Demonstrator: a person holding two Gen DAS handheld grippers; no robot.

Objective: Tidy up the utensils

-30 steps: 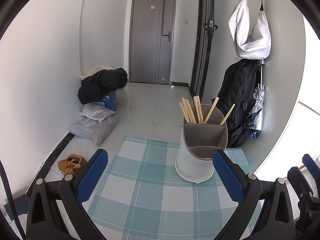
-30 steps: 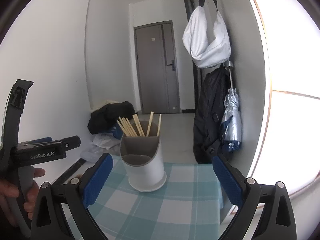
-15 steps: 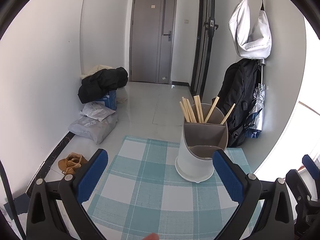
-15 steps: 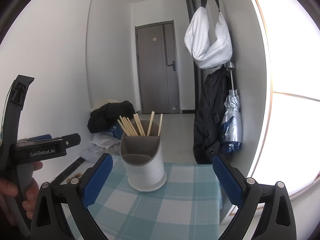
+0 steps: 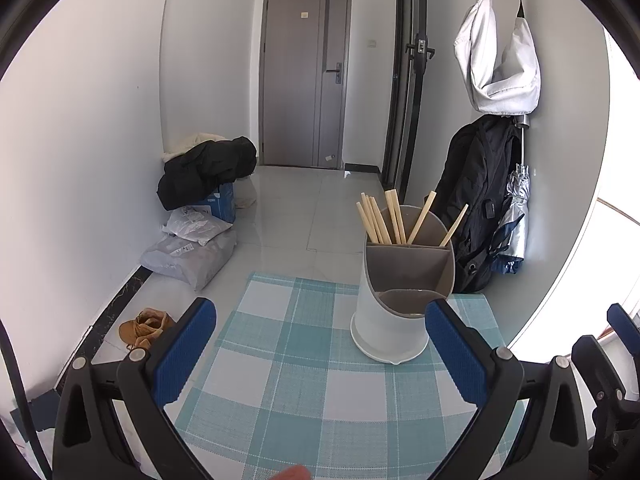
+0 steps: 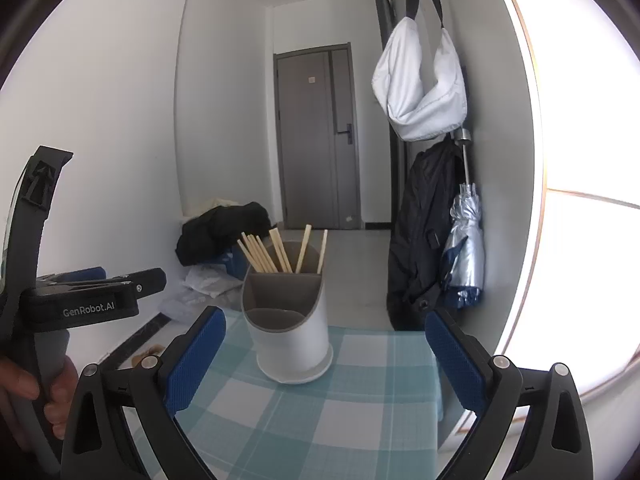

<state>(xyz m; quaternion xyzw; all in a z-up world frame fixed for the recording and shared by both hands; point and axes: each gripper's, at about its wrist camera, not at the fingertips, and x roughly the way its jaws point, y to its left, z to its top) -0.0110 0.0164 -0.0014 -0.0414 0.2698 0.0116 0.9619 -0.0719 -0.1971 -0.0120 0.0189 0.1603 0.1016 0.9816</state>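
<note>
**Both claws empty, chopsticks already in holder**

A checked tablecloth (image 5: 304,364) is seen covering the tabletop, bare apart from one item. A white utensil holder (image 5: 394,308) with grey dividers is stood upright toward the far right corner of the tabletop, just short of the far edge. The chopsticks (image 5: 390,218) are held in its rear compartment, leaning at mixed angles; the two nearer compartments appear empty, though their bottoms are not fully shown.

The left gripper (image 5: 320,354) is held above the near part of the tabletop, blue pads spread wide, nothing between them. The right gripper (image 6: 324,360) is likewise spread wide and empty, aimed at the holder from the near edge. The left unit's handle is seen in the right view, gripped by a hand (image 6: 28,384). A fingertip-like blur is noted at the bottom of the left view; not identifiable.

No loose utensils are visible on the cloth. Step judged: sorting done or nearly done, or a pause between picks. Next move, if any, would call for locating further utensils out of view, or retreating clear of the holder without knocking it.
</note>
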